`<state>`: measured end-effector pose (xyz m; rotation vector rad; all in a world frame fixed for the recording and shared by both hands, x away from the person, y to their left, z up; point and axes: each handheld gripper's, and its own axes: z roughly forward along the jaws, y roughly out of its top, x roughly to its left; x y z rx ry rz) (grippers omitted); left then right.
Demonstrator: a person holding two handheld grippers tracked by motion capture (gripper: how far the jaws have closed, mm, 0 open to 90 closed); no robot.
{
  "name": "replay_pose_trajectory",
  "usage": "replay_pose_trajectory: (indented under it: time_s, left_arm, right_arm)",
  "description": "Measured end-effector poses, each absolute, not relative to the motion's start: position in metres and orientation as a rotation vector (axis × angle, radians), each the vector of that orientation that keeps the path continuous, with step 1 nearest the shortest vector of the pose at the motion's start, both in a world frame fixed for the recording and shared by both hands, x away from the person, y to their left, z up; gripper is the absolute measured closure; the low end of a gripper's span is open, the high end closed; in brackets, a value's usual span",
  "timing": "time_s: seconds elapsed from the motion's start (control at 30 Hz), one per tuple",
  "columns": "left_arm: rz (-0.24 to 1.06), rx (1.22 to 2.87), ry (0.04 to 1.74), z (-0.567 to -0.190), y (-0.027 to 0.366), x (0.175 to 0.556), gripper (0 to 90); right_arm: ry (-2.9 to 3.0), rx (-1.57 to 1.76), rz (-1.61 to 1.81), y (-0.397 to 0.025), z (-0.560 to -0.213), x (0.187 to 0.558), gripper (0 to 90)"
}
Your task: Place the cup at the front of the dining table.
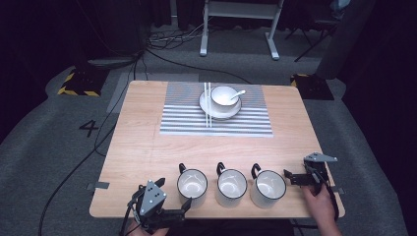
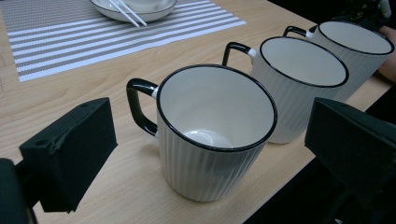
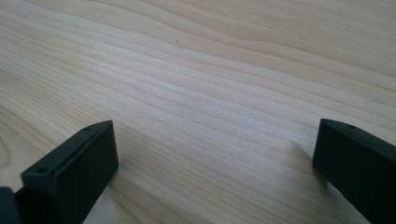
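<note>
while the left tongs [image 1: 173, 209] hang at the near left edge of the worktop [image 1: 142, 147], their jaws stand wide apart and released, one on each side of the leftmost mug [image 1: 192, 187] without touching it. in the left gripper view the left tongs [image 2: 210, 154] frame that mug [image 2: 212, 135]: it stands upright on the wood, white and ribbed with a black rim, its black handle turned away toward the far side of the worktop, its inside bare apart from a shine at the bottom.

just beside it stands the middle mug [image 1: 231, 187], close to it, though i cannot tell whether the two touch, and beyond that the right mug [image 1: 268, 188]; all three form a row along the near edge, handles pointing away from the person. in the left gripper view the middle mug [image 2: 299, 84] and the right mug [image 2: 357, 51] recede toward the upper right.

the right tongs [image 1: 291, 178] sit near the right edge, just beside the right mug but apart from it, held by a hand [image 1: 322, 204]. their jaws are also spread and released; in the right gripper view the right tongs [image 3: 212, 175] look down on bare wood grain close below.

well apart, on the far half, a striped placemat [image 1: 182, 120] carries a plate [image 1: 204, 104] with a bowl [image 1: 223, 96], a spoon [image 1: 238, 93] in the bowl, and chopsticks [image 1: 207, 105] laid across the plate's left side.
</note>
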<state>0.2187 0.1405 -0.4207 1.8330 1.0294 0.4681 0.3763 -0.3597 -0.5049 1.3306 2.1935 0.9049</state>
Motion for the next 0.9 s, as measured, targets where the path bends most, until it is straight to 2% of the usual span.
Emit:
replay_pose_trajectory:
  time_s: [0.2,0.37,0.5,0.73,0.9]
  left_arm:
    - [0.473,1.875,1.037,-0.429,0.135,0.223,1.2]
    - [0.403,1.919,1.023,-0.446,0.129,0.232,1.4]
    - [0.405,1.925,1.013,-0.457,0.131,0.238,2.0]
    - [0.299,1.885,0.966,-0.475,0.134,0.249,1.9]
    - [0.349,1.890,0.889,-0.477,0.127,0.254,2.8]
  right_arm:
    - [2.195,1.330,0.904,-0.360,-0.505,0.376,0.1]
    - [2.194,1.330,0.904,-0.360,-0.505,0.376,0.1]
    - [2.195,1.330,0.905,-0.360,-0.505,0.376,0.0]
    - [2.196,1.330,0.904,-0.360,-0.505,0.376,0.1]
    - [2.196,1.330,0.904,-0.360,-0.505,0.376,0.1]
